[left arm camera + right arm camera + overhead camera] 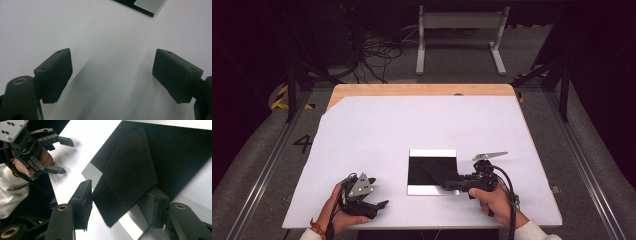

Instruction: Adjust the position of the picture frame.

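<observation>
A square black mat with white strips along its near and far edges [432, 190] lies on the white sheet right of centre. A stiff black felt flap [438, 170] rises tilted from the mat; up close this felt flap [130, 170] stands between my right gripper's jaws. The right gripper [451, 185] [120, 200] is open, jaws wide, with the flap leaning on the right-hand jaw and its edge close to the left one. My left gripper [379, 192] [112, 72] rests open on the bare sheet at the front left, nothing between its pads; the left gripper [68, 157] also appears in the right gripper view.
The white sheet [422, 120] covers most of the wooden table [422, 90]. A corner of the mat [145, 5] shows ahead of the left gripper. Behind the table stand a white frame [459, 30] and loose cables [377, 55] on the floor.
</observation>
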Demonstrator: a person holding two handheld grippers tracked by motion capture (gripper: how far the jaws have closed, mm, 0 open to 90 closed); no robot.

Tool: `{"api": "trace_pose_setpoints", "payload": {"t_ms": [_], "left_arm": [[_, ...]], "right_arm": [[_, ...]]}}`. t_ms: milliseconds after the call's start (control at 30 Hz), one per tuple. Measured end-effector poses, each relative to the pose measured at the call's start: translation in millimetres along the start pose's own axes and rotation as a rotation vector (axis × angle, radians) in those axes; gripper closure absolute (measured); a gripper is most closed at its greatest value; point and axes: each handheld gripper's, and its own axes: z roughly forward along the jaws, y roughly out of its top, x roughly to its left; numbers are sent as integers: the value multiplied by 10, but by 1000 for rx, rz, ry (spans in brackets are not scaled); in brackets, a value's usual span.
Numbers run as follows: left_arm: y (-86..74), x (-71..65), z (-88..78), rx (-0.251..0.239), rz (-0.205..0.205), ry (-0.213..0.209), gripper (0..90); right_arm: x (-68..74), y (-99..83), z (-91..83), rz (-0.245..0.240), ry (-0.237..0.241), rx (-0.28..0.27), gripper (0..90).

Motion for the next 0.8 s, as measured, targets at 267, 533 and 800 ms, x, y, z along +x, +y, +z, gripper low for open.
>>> {"api": "trace_pose_setpoints", "payload": {"t_ms": [267,533,800], "left_arm": [[17,-9,21,-1,4,-14,172],[18,-7,54,7,3,-29,170],[45,-18,58,-8,2,-42,171]], "right_arm": [[-22,17,22,2,16,7,467],[-34,39,-10,14,-5,-14,446],[-42,83,67,19,-28,-20,466]]}}
